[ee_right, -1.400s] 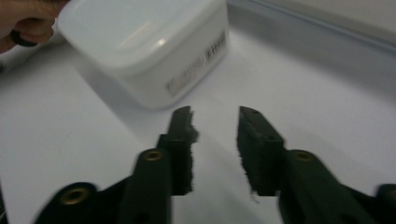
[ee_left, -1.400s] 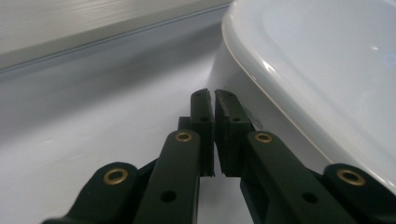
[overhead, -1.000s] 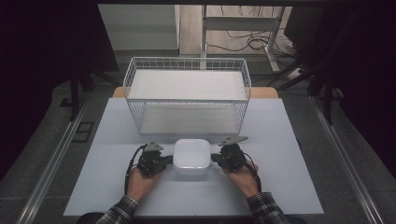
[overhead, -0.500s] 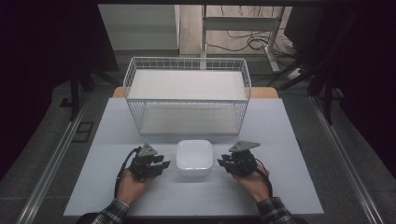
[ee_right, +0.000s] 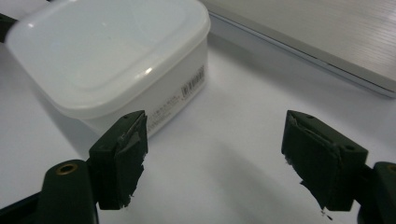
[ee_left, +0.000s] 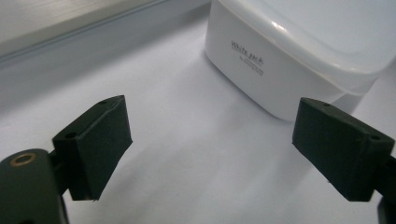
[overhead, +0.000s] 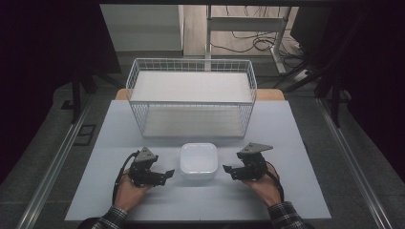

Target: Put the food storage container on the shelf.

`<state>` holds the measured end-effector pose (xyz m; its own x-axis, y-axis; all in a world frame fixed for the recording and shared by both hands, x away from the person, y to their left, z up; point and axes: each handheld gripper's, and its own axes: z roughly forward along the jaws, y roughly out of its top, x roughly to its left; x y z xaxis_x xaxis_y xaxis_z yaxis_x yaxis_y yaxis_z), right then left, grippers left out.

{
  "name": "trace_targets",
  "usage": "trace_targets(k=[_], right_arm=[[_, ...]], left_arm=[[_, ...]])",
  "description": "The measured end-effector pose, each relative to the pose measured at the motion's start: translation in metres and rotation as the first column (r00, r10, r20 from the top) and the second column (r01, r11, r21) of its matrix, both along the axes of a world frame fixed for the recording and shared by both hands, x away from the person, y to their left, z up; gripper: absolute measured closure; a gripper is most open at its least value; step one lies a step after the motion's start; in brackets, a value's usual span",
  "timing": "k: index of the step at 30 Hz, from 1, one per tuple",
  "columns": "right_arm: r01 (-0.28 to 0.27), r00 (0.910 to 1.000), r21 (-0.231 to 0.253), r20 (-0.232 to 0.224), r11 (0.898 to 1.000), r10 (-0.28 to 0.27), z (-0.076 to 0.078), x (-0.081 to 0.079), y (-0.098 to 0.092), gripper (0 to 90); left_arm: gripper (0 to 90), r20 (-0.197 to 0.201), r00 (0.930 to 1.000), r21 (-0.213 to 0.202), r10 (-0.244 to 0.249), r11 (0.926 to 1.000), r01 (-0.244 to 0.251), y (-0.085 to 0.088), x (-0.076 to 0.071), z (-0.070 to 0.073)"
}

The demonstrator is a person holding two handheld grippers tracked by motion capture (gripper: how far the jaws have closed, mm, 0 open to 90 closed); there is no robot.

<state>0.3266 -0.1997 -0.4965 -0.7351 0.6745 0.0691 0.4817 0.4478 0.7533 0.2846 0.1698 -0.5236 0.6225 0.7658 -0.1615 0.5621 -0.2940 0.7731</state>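
A white plastic box with a cloudy lid [overhead: 198,161] rests on the white table top, in front of the wire basket. My left gripper [overhead: 167,174] lies just left of it, pointing at its side, a small gap between. My right gripper [overhead: 228,169] mirrors it on the right. Both pairs of jaws have just been opening and hold nothing. In the left gripper view, the left gripper [ee_left: 215,149] stands wide open with the box [ee_left: 299,56] beyond it to the right. In the right gripper view, the right gripper [ee_right: 219,158] stands wide open and the box [ee_right: 116,51] sits ahead to the left.
A white wire basket [overhead: 191,102] stands behind the box, with a white sheet on its floor. The white table top [overhead: 286,129] ends close behind my hands. Dark floor, rails and cables surround the table.
Both grippers let go of the box, opened their jaws and drew outward to either side. The box stays where it was on the table.
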Motion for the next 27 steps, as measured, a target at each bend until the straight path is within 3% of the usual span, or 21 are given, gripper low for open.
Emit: trace_targets(k=[4, 7, 12, 16, 20, 27], right_arm=[[-0.005, 0.9996, 0.023, -0.029, 1.000, 0.006, 0.010, -0.001, 0.003, 23.7], [-0.006, 0.9993, 0.035, -0.038, 0.999, 0.008, 0.015, -0.001, 0.006, 27.7], [-0.029, 0.9991, 0.051, -0.031, 0.998, 0.030, 0.022, -0.002, 0.010, 31.1], [-0.048, 0.9984, 0.065, -0.027, 0.997, 0.050, 0.026, -0.001, 0.016, 32.2], [-0.070, 0.9965, 0.064, -0.042, 0.995, 0.073, 0.025, 0.002, 0.024, 32.0], [-0.090, 0.9942, 0.085, -0.051, 0.992, 0.095, 0.028, 0.012, 0.041, 30.1]], left_arm=[[11.8, 0.032, 0.9994, -0.034, -0.015, 0.9993, 0.016, 0.000, -0.001, 0.011], [10.8, 0.045, 0.9989, -0.035, -0.011, 0.9993, 0.013, -0.004, -0.001, 0.018], [10.5, 0.038, 0.9992, -0.059, -0.008, 0.9982, 0.011, -0.010, 0.001, 0.025], [10.5, 0.026, 0.9993, -0.053, -0.027, 0.9982, 0.028, -0.017, 0.005, 0.027], [10.6, 0.016, 0.9986, -0.090, -0.050, 0.9947, 0.051, -0.023, 0.011, 0.029], [12.5, 0.002, 0.9979, -0.077, -0.065, 0.9950, 0.065, -0.036, 0.028, 0.028]])
